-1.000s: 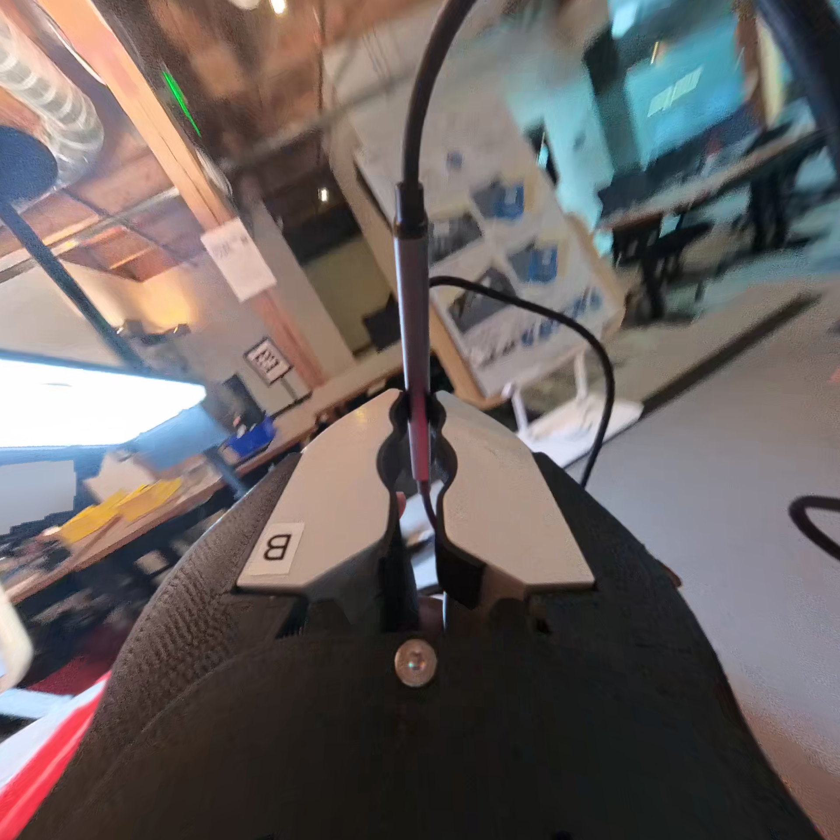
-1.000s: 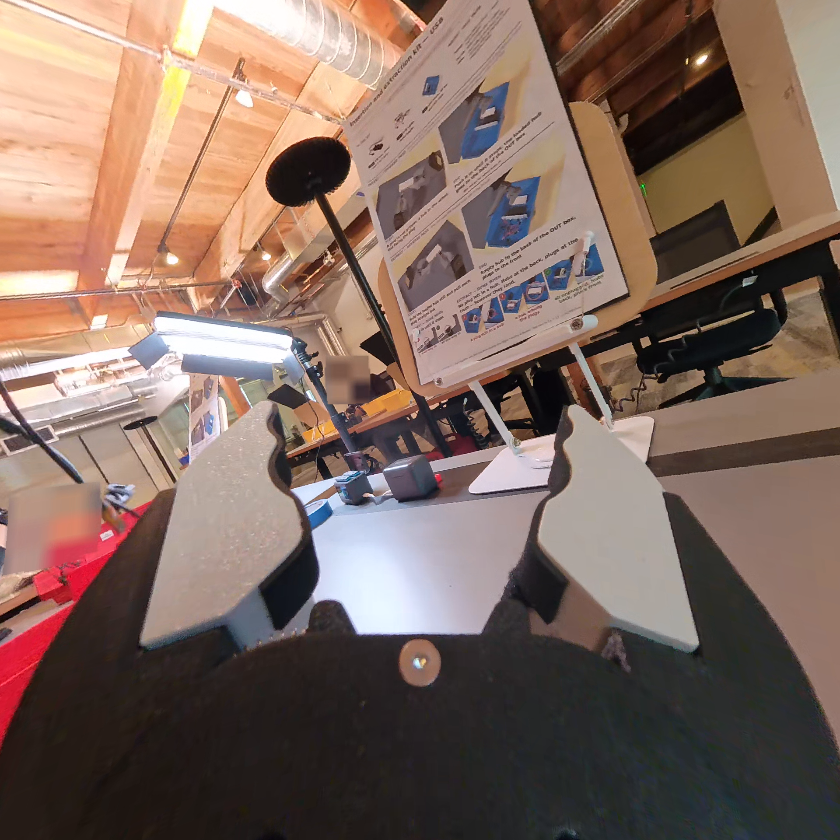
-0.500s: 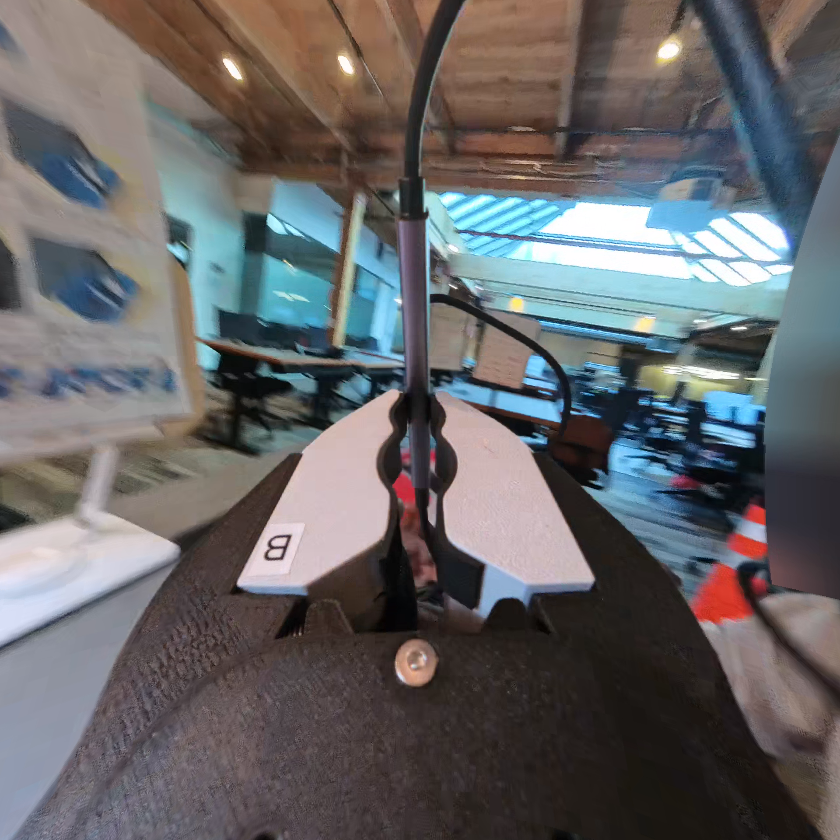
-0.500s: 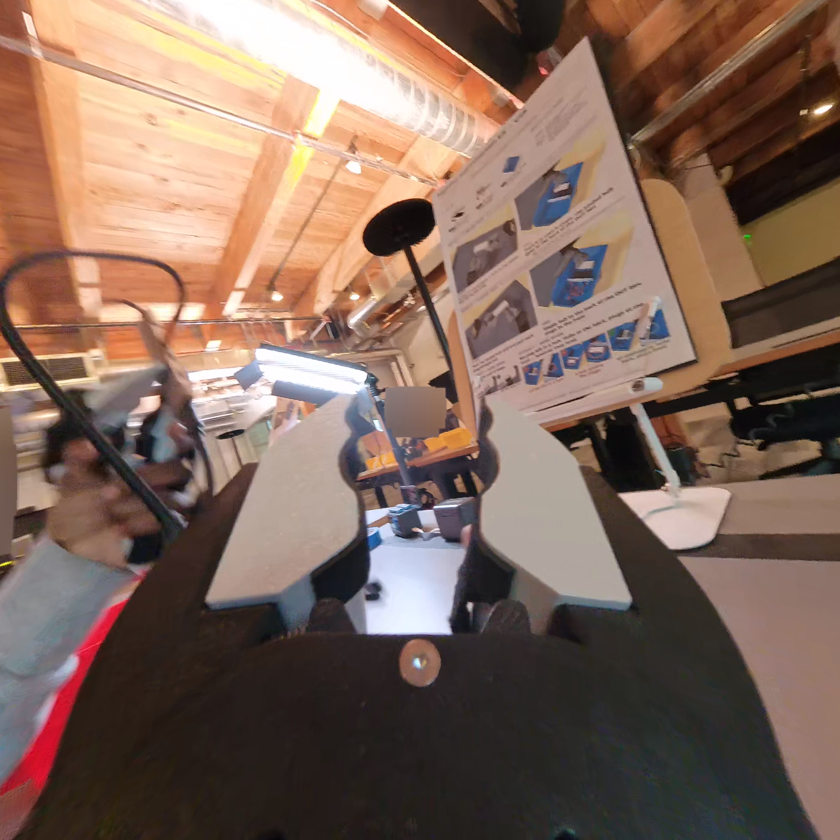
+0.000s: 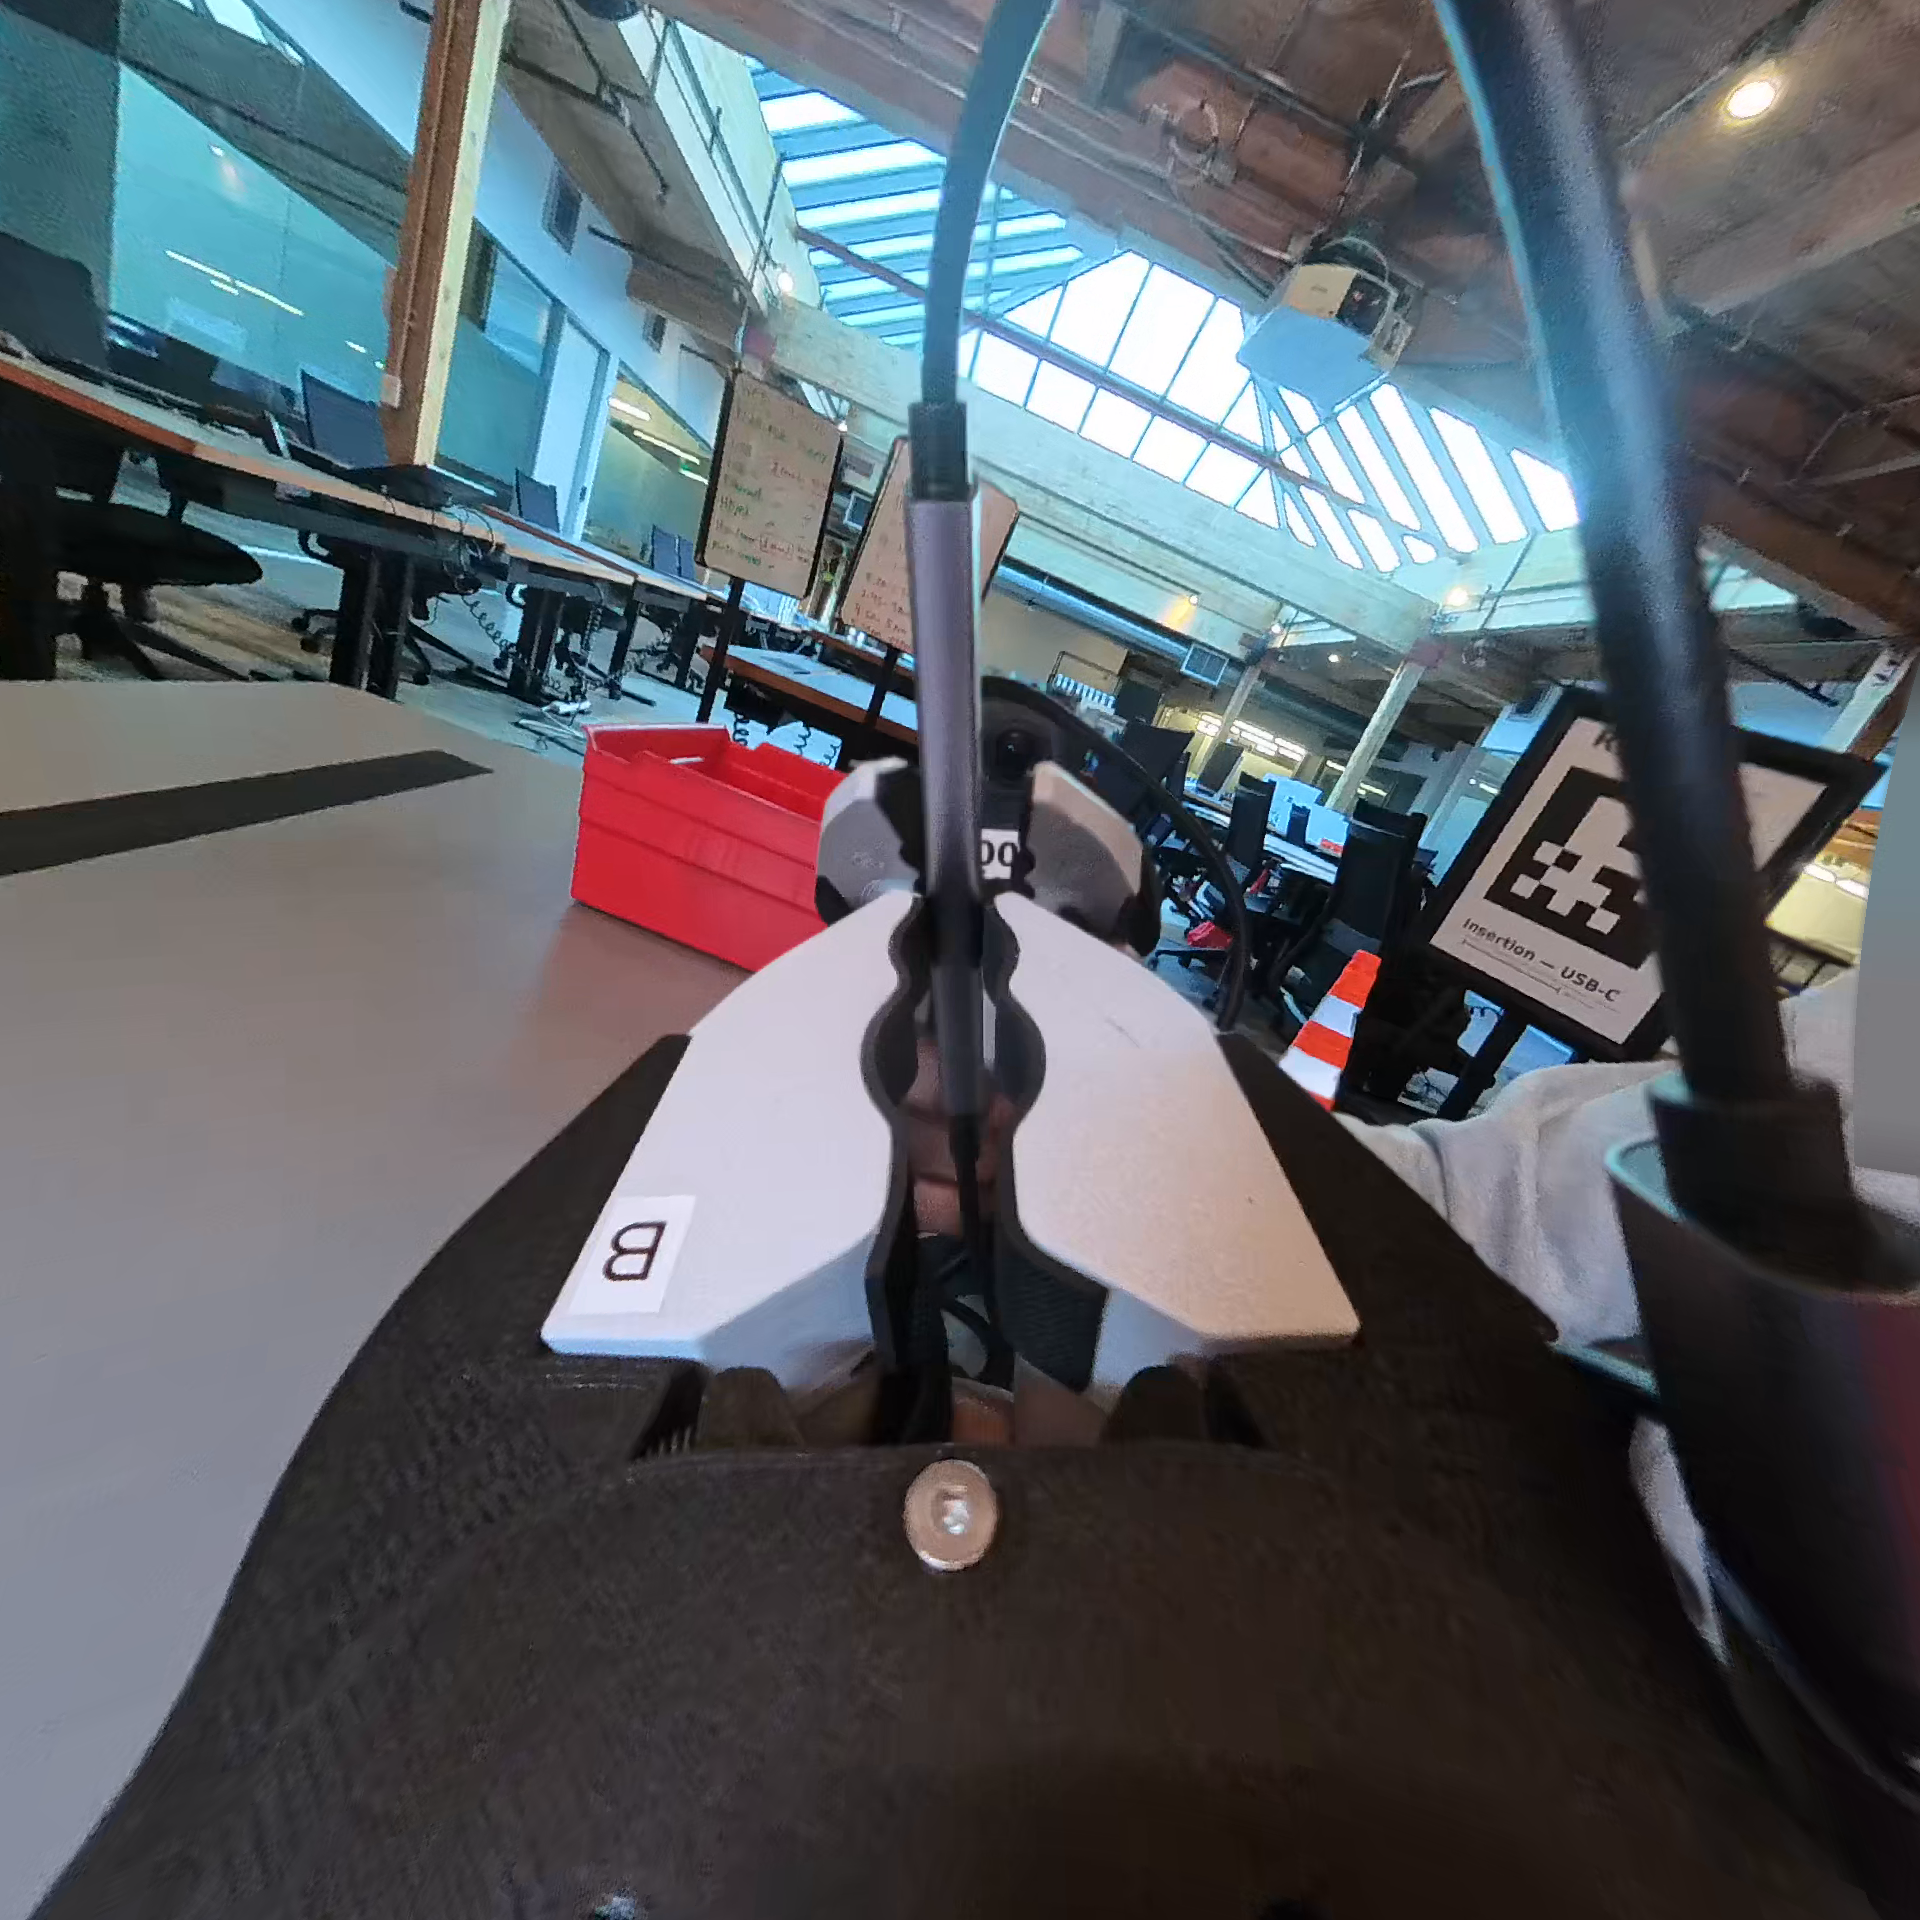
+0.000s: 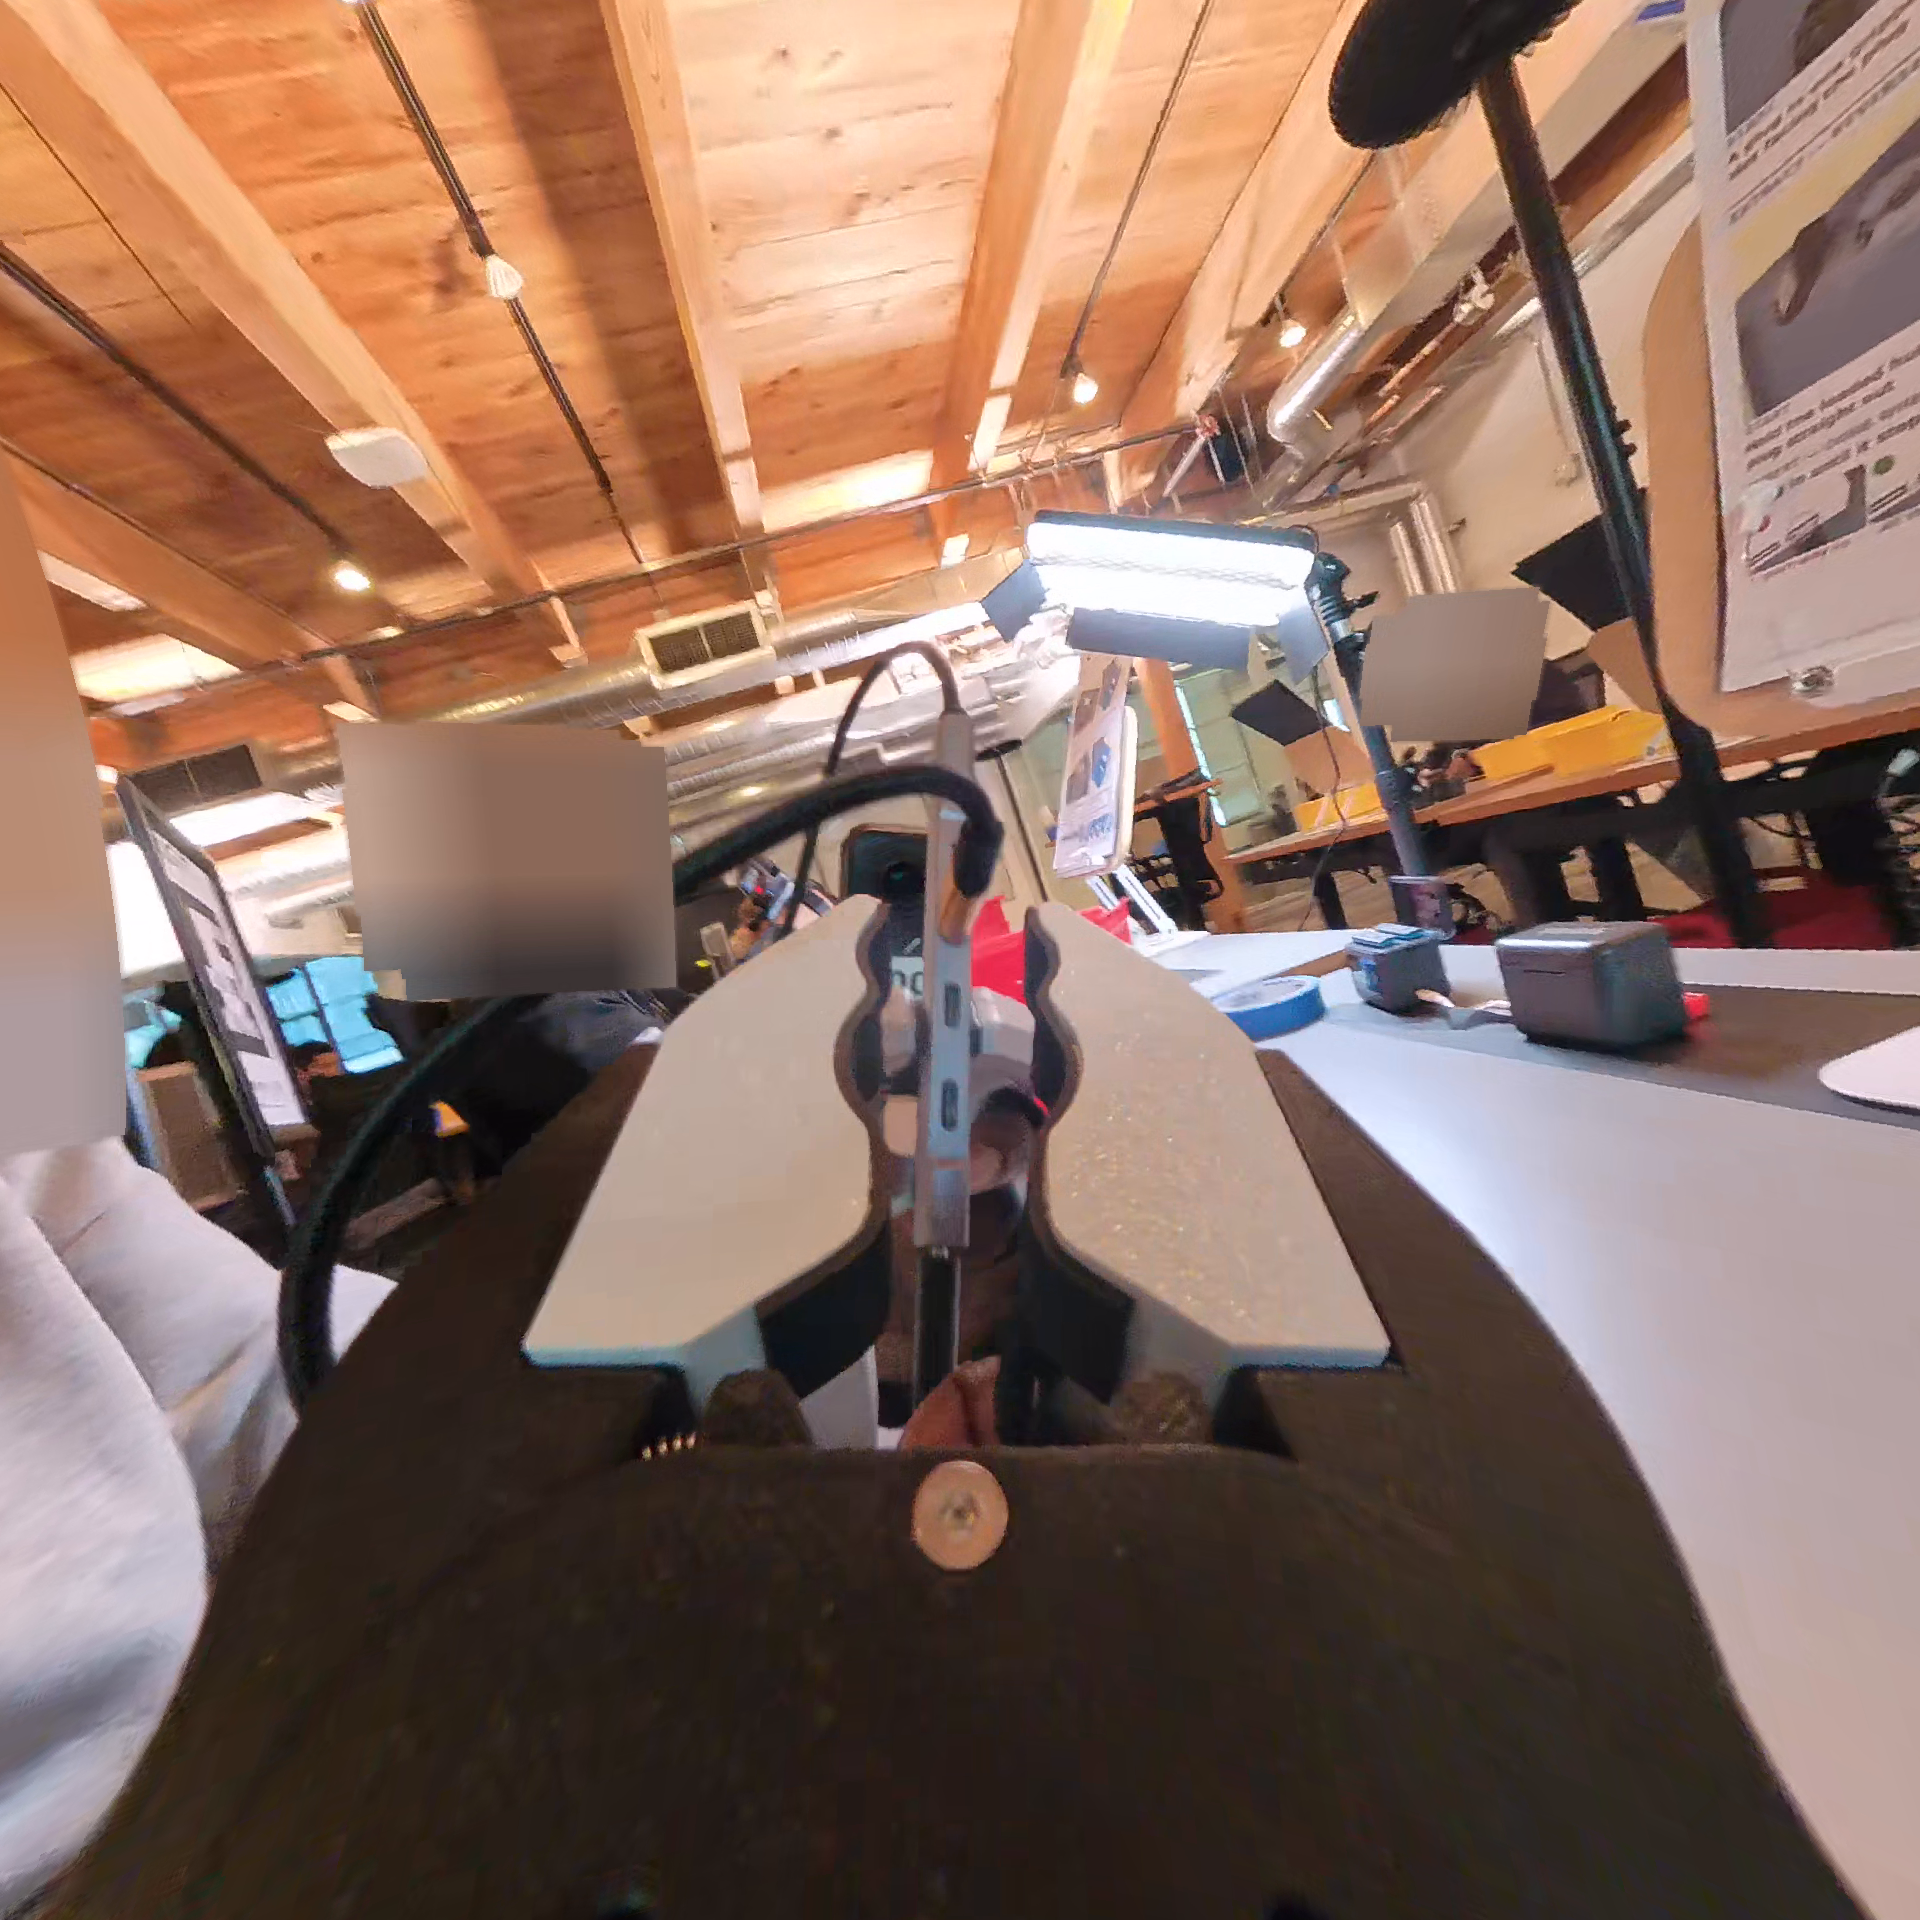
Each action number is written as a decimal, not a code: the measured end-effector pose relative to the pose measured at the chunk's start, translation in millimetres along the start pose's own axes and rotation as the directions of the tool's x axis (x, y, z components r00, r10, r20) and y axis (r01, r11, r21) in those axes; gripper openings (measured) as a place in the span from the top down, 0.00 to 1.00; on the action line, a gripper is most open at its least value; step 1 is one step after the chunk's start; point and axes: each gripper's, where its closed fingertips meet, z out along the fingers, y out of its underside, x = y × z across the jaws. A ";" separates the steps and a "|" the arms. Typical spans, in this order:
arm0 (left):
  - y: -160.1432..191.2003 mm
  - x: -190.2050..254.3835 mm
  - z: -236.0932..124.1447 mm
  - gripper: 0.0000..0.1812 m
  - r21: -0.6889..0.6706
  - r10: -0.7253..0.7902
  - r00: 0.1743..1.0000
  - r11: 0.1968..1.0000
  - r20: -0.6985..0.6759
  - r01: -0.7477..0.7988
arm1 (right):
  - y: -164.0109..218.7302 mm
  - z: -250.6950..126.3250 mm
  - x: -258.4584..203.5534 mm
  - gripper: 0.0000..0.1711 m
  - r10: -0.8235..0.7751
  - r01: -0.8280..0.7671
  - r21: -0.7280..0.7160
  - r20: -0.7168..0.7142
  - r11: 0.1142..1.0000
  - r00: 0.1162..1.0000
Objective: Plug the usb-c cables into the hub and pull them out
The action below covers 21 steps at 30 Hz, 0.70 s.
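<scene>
My left gripper (image 5: 951, 914) is shut on a slim grey hub (image 5: 943, 727), held upright and edge-on, with a black cable (image 5: 951, 260) arching up from its top end. My right gripper (image 6: 956, 925) faces it, and the hub (image 6: 948, 1049) stands in the gap between its grey fingers (image 6: 1153, 1122) without touching either. Two empty ports show on the hub's side. A black plug (image 6: 975, 852) on a thick black cable (image 6: 343, 1174) sits against the hub above them. The right gripper also shows in the left wrist view (image 5: 971, 831), behind the hub.
A red bin (image 5: 707, 831) stands on the grey table (image 5: 208, 1039). A marker sign (image 5: 1579, 862) and an orange cone (image 5: 1335, 1023) are to the right. A grey cube box (image 6: 1590, 982), blue tape roll (image 6: 1273, 1003) and a person's light sleeve (image 6: 83, 1351) are nearby. My left and right fingertips are right by each other.
The left gripper has swung round with the hub to face the right gripper. The right gripper has narrowed from wide open and now has the hub between its fingers.
</scene>
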 end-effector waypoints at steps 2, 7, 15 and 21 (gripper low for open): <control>1.4 1.0 1.5 0.95 0.002 -0.002 1.000 1.000 -0.005 0.002 | -4.4 -1.6 -1.6 0.90 0.044 -0.045 0.027 0.025 0.999 0.999; 2.6 2.4 2.7 0.95 -0.004 0.005 1.000 1.000 -0.012 -0.005 | -5.2 -4.1 -1.8 0.97 0.083 -0.083 0.015 0.047 0.996 0.995; -1.3 4.9 3.3 0.94 0.009 0.053 0.999 0.999 0.008 -0.053 | 4.5 -1.1 -6.2 0.97 0.139 -0.135 -0.046 0.084 0.990 0.987; 1.7 2.3 4.5 0.95 -0.002 0.015 1.000 1.000 0.011 -0.015 | 7.4 1.4 -5.6 0.95 0.156 -0.153 -0.043 0.075 0.987 0.985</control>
